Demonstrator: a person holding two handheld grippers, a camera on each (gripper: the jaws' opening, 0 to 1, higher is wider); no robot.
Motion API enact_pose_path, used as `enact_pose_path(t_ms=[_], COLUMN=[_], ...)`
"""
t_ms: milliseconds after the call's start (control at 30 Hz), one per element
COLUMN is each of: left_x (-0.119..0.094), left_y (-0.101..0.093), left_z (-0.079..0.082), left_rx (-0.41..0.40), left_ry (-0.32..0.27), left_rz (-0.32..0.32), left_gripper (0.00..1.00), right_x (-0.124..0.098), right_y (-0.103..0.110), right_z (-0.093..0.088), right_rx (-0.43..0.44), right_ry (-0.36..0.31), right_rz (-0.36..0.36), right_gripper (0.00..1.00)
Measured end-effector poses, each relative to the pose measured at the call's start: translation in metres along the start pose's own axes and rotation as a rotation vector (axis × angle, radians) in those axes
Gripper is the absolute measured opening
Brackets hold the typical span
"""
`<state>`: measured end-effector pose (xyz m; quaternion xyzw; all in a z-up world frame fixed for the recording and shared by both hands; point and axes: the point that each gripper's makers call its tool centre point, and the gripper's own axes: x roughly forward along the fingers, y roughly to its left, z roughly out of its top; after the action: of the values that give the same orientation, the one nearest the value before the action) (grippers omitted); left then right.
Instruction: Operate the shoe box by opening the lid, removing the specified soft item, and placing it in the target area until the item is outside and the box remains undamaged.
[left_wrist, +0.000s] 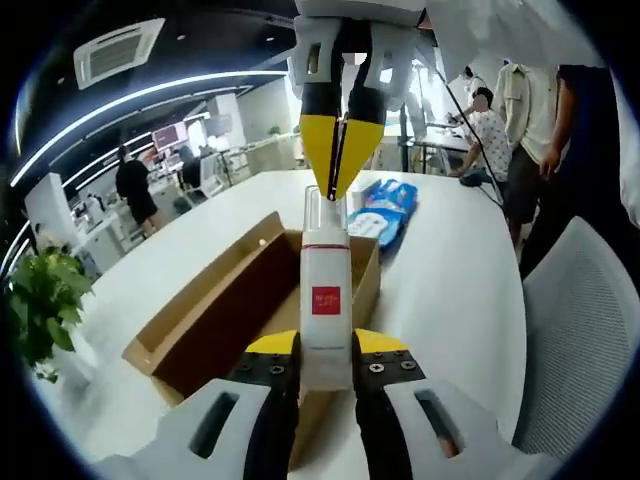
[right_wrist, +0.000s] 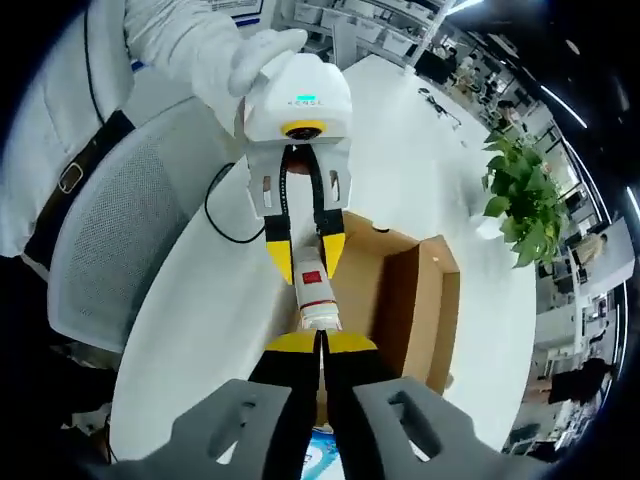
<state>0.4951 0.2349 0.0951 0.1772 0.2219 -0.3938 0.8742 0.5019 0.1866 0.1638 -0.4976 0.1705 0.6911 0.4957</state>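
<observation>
We hold the white tube (left_wrist: 326, 300) between both tongs — left tongs (left_wrist: 326, 362) clamp its base, right tongs (right_wrist: 320, 345) pinch its clear cap — its long axis running tong to tong, above the open shoe box (left_wrist: 215, 320) on the counter (left_wrist: 455, 270).

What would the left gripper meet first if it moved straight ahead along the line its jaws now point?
The left gripper, already clamped on the white tube, would likely drive it into the right gripper holding the tube's far end.

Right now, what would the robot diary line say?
box: open | tube: above box | left gripper: shut on tube | right gripper: shut on tube cap | table
</observation>
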Motion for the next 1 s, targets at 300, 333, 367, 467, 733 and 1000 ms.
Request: enact_pose_path(t_ms=[300, 333, 367, 467, 733, 1000], left_x=[-0.001, -0.002, -0.003, -0.005, -0.006, -0.004], left_y=[-0.003, -0.003, -0.004, -0.003, -0.005, -0.006], left_z=[0.002, 0.001, 0.001, 0.002, 0.011, 0.010], left_rx=[0.011, 0.014, 0.010, 0.009, 0.020, 0.035], left_ry=[-0.004, -0.005, -0.012, -0.023, -0.053, -0.057], left_rz=[-0.001, -0.001, -0.002, -0.001, -0.024, -0.034], left_gripper=[0.18, 0.18, 0.18, 0.18, 0.18, 0.18], right_x=[0.001, 0.001, 0.001, 0.003, 0.013, 0.012], right_y=[-0.009, -0.009, -0.008, -0.007, -0.007, -0.008], right_z=[-0.003, -0.005, -0.008, -0.012, -0.001, 0.007], right_rx=[0.047, 0.060, 0.072, 0.082, 0.058, 0.025], right_ry=[-0.012, -0.006, 0.000, -0.010, -0.036, -0.038], right_rz=[-0.001, 0.003, 0.012, 0.023, 0.029, 0.038], right_gripper=[0.07, 0.11, 0.13, 0.23, 0.23, 0.18])
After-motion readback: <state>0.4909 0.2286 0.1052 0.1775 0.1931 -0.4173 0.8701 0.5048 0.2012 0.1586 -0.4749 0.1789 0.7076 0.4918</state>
